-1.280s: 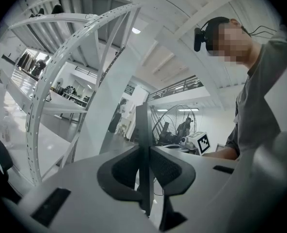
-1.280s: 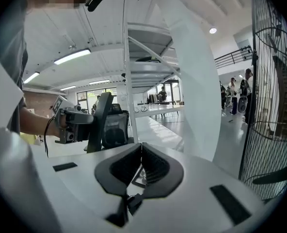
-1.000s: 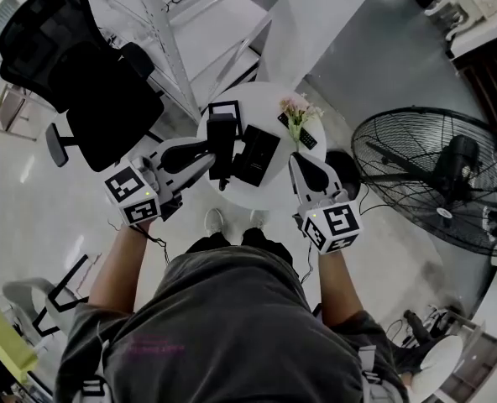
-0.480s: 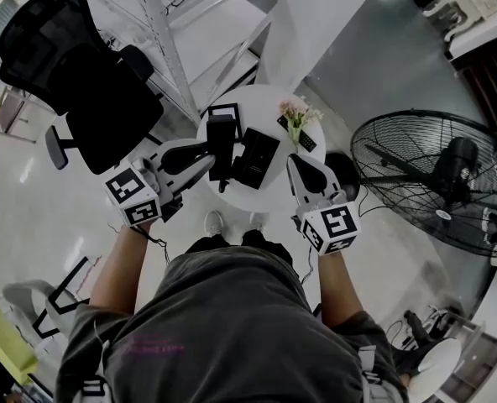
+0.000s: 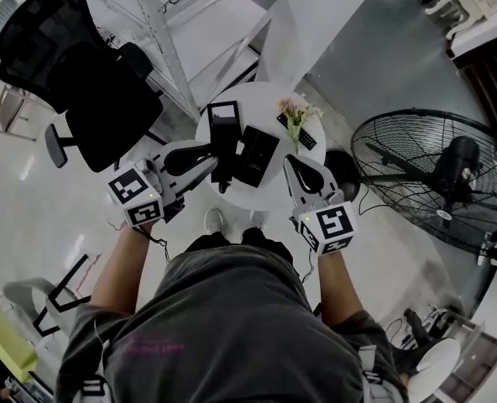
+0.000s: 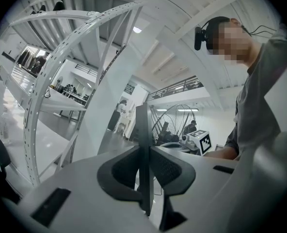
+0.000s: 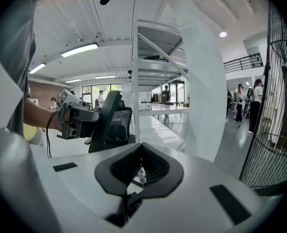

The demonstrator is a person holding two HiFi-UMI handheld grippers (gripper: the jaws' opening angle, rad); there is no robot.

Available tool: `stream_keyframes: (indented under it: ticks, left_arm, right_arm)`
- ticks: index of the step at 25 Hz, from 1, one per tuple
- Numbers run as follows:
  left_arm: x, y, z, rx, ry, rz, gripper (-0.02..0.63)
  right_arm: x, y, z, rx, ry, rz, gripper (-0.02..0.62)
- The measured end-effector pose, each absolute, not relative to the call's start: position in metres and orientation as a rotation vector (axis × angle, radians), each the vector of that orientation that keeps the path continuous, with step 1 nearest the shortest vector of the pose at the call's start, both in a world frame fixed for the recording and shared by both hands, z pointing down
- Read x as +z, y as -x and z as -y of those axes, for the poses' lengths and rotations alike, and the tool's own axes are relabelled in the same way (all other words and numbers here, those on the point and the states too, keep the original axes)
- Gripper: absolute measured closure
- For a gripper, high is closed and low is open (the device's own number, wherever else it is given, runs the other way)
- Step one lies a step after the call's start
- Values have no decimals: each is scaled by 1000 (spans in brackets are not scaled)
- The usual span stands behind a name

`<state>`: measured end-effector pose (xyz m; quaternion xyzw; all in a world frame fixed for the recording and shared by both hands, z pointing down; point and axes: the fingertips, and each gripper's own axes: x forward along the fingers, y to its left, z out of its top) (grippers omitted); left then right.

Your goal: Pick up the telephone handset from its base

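The black telephone handset (image 5: pixel 223 141) is clamped in my left gripper (image 5: pixel 210 155), which is shut on it. It hangs to the left of the black phone base (image 5: pixel 258 154) on the round white table (image 5: pixel 269 193), apart from the base. In the left gripper view the handset (image 6: pixel 144 130) shows edge-on as a thin dark slab between the two pads. The right gripper view shows the handset (image 7: pixel 104 123) tilted in the left gripper. My right gripper (image 5: pixel 292 161) hovers at the table's right side, shut with nothing in it (image 7: pixel 141 152).
A small vase of pink flowers (image 5: pixel 296 112) and a dark remote-like keypad (image 5: pixel 307 139) sit at the table's far right. A black office chair (image 5: pixel 81 65) stands to the left, a large floor fan (image 5: pixel 437 179) to the right, and a white metal frame (image 5: pixel 160 32) behind.
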<state>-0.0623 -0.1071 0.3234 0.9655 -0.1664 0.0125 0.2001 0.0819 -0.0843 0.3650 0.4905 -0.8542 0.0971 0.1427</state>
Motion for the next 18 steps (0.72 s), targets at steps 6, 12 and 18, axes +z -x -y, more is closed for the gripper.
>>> stream_keyframes:
  ticks: [6, 12, 18]
  left_arm:
    - [329, 59, 107, 47, -2689, 459, 526]
    - [332, 55, 106, 54, -2682, 460, 526]
    - [334, 49, 106, 60, -2679, 462, 526]
  right_arm:
    - [369, -85, 84, 284, -1407, 2456, 577]
    - [372, -87, 83, 289, -1400, 2457, 577]
    - [373, -94, 84, 282, -1395, 2454, 577]
